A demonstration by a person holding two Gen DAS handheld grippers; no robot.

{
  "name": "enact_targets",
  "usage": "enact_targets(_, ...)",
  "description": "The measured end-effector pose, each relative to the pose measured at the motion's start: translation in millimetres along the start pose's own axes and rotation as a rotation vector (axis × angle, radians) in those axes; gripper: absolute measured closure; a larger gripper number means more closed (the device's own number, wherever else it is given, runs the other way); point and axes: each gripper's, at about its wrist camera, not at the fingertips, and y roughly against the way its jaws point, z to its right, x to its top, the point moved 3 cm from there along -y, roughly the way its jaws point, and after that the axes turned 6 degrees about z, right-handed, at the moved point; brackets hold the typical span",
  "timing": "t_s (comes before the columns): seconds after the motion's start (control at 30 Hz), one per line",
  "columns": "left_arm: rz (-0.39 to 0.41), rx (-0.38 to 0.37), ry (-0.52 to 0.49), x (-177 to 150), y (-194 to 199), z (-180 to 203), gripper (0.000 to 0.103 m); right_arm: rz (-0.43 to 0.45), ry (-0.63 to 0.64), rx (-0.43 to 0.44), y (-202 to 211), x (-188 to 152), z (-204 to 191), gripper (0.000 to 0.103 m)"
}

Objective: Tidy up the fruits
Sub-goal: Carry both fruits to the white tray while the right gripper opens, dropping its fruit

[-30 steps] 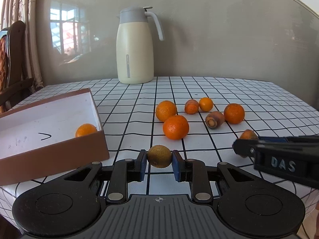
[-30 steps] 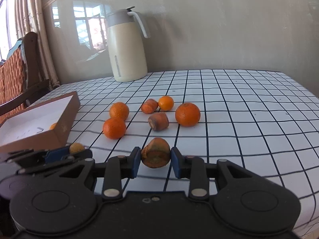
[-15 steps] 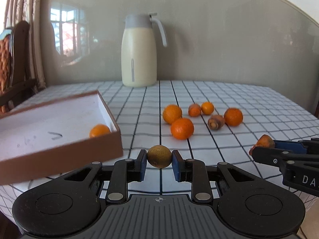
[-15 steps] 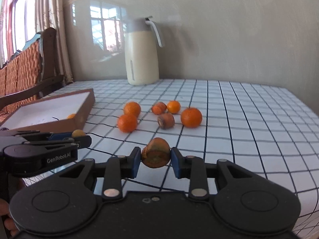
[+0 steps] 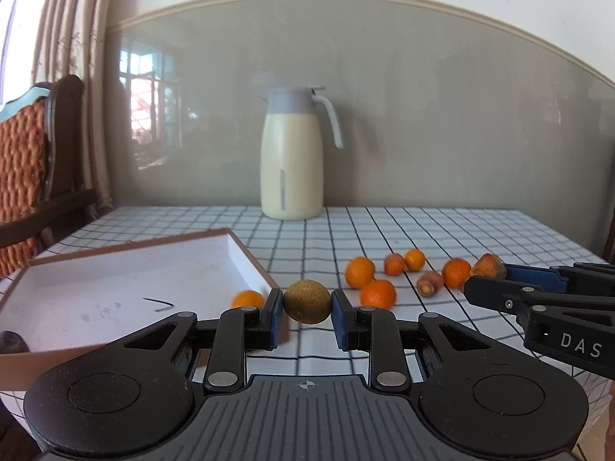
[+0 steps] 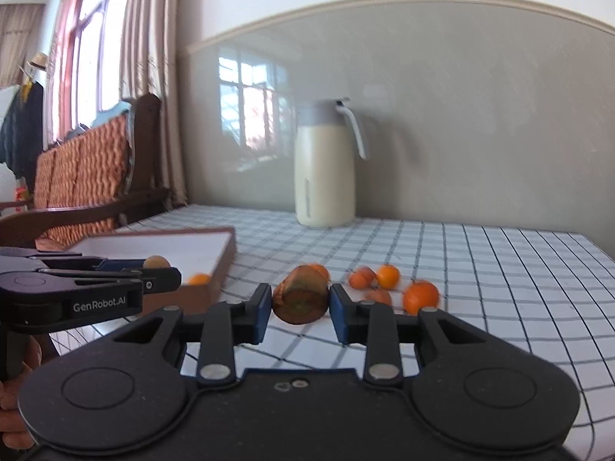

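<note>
My left gripper is shut on a small round brownish-green fruit, held above the near right corner of the brown box. One orange lies inside the box. My right gripper is shut on a brown-orange, bruised fruit, lifted off the table. Each gripper shows in the other's view: the right gripper at the right, the left gripper at the left beside the box. Several oranges and bruised fruits lie loose on the checked tablecloth.
A cream jug with a grey lid stands at the back of the table by the wall. A wooden chair with an orange woven cushion stands left of the table. A dark object lies in the box's near left corner.
Both grippers have risen with their fruits and tilted up, so the table sits lower in view. The left gripper has moved toward the box; the box and jug look farther away.
</note>
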Motion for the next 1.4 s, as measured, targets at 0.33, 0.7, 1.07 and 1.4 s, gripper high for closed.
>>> enact_targets(0.33, 0.064, 0.123, 0.064, 9, 12, -56, 0.076, 0.090, -0.010, 0.080, -23, 15, -40, 0.079)
enact_targets(0.7, 0.079, 0.288, 0.111, 6, 17, -117, 0.076, 0.113, -0.031, 0.130, -58, 20, -74, 0.079)
enact_targets(1.07, 0.068, 0.410, 0.150, 3, 18, -167, 0.076, 0.118, -0.059, 0.132, -82, 19, -90, 0.079)
enact_targets(1.4, 0.031, 0.463, 0.165, 2, 3, -198, 0.076, 0.080, -0.078, 0.124, -111, 15, -96, 0.079)
